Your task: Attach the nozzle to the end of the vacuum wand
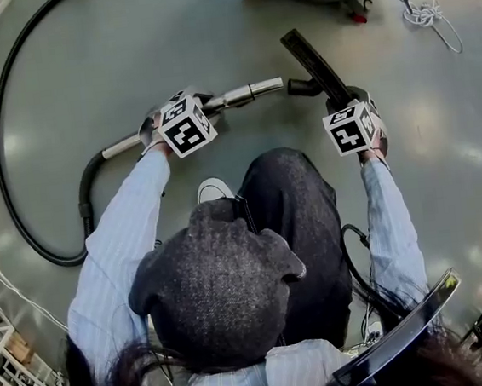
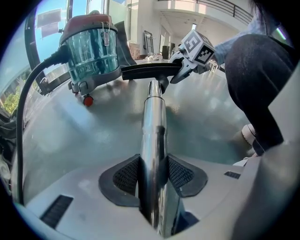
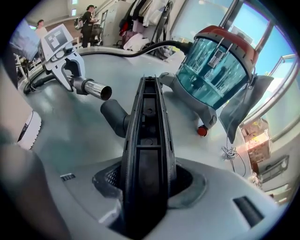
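Observation:
In the head view my left gripper is shut on the chrome vacuum wand, whose open end points right. In the left gripper view the wand runs up between both pads. My right gripper is shut on the long black nozzle. The right gripper view shows the nozzle underside up, filling the jaws. Its grey round neck sticks out to the left, just below the wand's open end. The two are close but apart.
A teal canister vacuum with red wheels stands on the glossy grey floor beyond the nozzle. Its black hose loops round at the left. A white cord lies at the far right. My shoe is under the wand.

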`<action>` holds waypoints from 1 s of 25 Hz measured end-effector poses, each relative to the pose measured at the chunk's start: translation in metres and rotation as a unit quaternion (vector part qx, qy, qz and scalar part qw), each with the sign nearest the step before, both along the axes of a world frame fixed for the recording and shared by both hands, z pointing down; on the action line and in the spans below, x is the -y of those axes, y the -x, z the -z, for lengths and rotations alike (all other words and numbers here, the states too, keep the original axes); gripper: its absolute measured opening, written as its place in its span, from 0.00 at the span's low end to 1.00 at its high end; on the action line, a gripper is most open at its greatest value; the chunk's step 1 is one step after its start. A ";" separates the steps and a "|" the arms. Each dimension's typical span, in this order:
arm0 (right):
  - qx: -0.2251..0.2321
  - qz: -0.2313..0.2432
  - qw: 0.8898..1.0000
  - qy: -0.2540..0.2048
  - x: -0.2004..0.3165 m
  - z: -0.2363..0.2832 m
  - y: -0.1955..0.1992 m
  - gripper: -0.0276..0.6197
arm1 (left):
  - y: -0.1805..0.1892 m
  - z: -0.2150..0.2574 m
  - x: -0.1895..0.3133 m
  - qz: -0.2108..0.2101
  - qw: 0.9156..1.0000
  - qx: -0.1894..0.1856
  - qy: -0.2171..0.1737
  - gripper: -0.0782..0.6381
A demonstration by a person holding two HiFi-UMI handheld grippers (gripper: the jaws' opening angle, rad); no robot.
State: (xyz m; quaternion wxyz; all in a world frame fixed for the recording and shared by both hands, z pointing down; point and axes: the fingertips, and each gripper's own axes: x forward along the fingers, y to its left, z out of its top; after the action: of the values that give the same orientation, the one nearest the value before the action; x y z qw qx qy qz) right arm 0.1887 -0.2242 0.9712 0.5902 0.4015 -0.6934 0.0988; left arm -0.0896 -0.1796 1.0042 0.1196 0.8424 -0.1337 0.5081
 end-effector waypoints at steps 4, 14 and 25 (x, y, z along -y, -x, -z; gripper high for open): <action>0.016 0.012 1.000 -0.004 0.003 0.005 0.008 0.36 | -0.002 0.001 -0.006 -0.004 1.000 0.003 0.005 0.34; 0.030 0.058 0.998 -0.022 0.010 0.021 0.023 0.36 | -0.004 0.008 -0.004 -0.015 1.000 0.013 0.008 0.34; -0.019 0.167 0.983 -0.073 0.022 0.034 0.038 0.36 | -0.008 0.003 -0.016 -0.024 0.999 0.019 0.020 0.34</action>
State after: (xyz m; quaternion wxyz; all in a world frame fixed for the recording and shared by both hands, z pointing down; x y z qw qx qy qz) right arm 0.1508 -0.2462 0.9373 0.5808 0.3242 -0.7443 -0.0597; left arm -0.0811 -0.1641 1.0011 0.1217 0.8330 -0.1055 0.5293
